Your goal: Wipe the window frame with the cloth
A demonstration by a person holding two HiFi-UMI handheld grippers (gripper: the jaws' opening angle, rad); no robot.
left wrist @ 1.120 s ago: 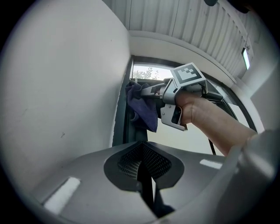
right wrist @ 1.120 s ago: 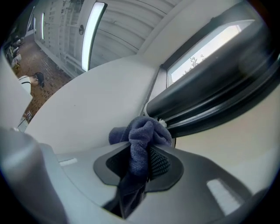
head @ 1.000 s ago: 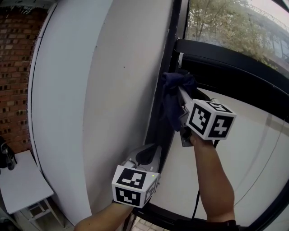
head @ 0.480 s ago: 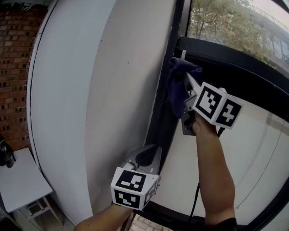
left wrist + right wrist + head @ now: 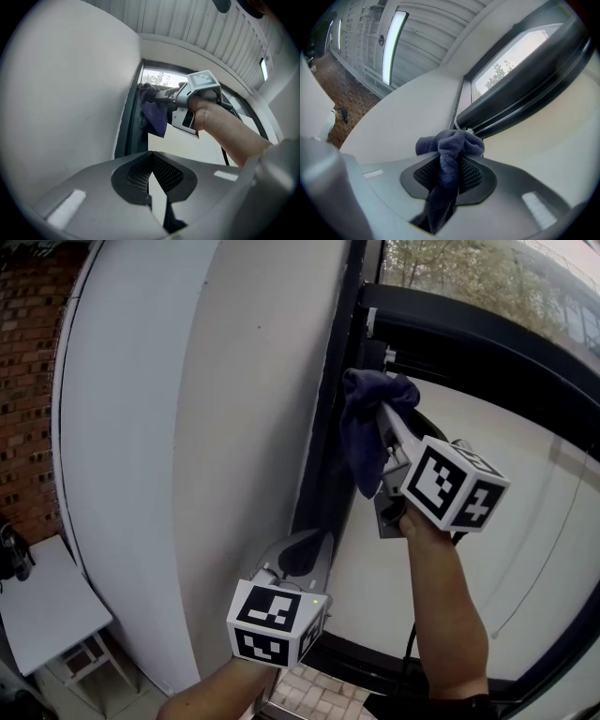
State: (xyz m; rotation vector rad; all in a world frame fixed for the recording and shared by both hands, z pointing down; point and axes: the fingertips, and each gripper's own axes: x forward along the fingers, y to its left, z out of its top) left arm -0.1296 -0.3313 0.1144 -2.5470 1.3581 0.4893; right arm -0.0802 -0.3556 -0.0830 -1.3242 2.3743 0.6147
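Well, the right gripper (image 5: 386, 420) pinches the dark blue cloth (image 5: 361, 442) against the black window frame (image 5: 323, 474), at one o'clock from the left gripper (image 5: 302, 563), whose jaws sit closed on nothing. Dragged hard, the bunched cloth could slip out.

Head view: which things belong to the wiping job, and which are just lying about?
In the job: cloth, clamped in right tongs; window frame.
Not in the job: left tongs, shut and empty; white table; brick wall.
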